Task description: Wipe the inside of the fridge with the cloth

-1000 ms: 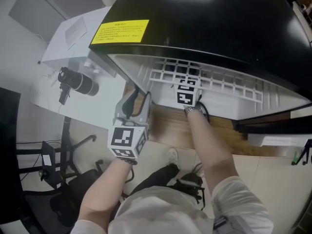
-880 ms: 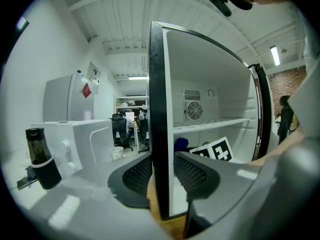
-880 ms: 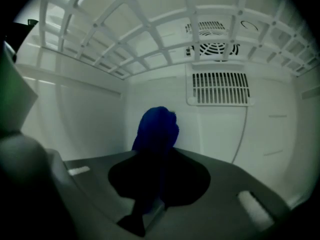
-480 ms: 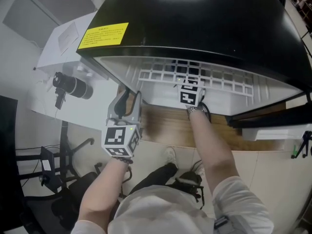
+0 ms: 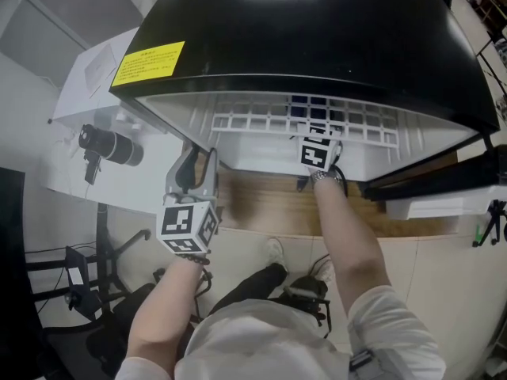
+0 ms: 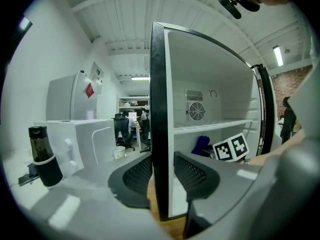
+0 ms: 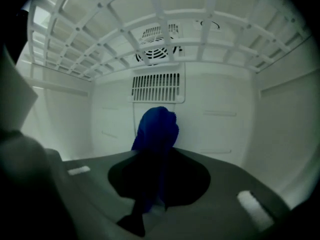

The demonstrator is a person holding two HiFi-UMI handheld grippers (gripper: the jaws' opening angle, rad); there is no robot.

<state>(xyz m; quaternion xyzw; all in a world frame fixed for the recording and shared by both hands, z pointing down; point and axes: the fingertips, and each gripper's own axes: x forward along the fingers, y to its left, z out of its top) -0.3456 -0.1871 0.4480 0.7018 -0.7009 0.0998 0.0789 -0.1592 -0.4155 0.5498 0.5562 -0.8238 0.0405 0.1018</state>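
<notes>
The black fridge (image 5: 317,38) stands open, its white inside (image 7: 220,124) lit. My right gripper (image 7: 156,174) reaches in under the white wire shelf (image 5: 261,121) and is shut on the blue cloth (image 7: 156,129), which stands up before the back wall below the vent grille (image 7: 157,87). From above, only that gripper's marker cube (image 5: 319,153) and the forearm show. My left gripper (image 6: 159,176) straddles the black front edge (image 6: 158,109) at the fridge's left side, a pad against each face. The cloth (image 6: 201,144) and the right cube (image 6: 231,147) also appear in the left gripper view.
A white door panel (image 5: 95,141) with a black bottle (image 5: 111,145) spreads left of the fridge. A round fan grille (image 7: 155,41) sits high on the back wall. Wooden floor (image 5: 269,204) lies below the opening. An office chair base (image 5: 87,307) stands at lower left.
The right gripper with the cloth has slid rightward inside the fridge. The left gripper keeps its place on the black edge; the head camera has shifted a little.
</notes>
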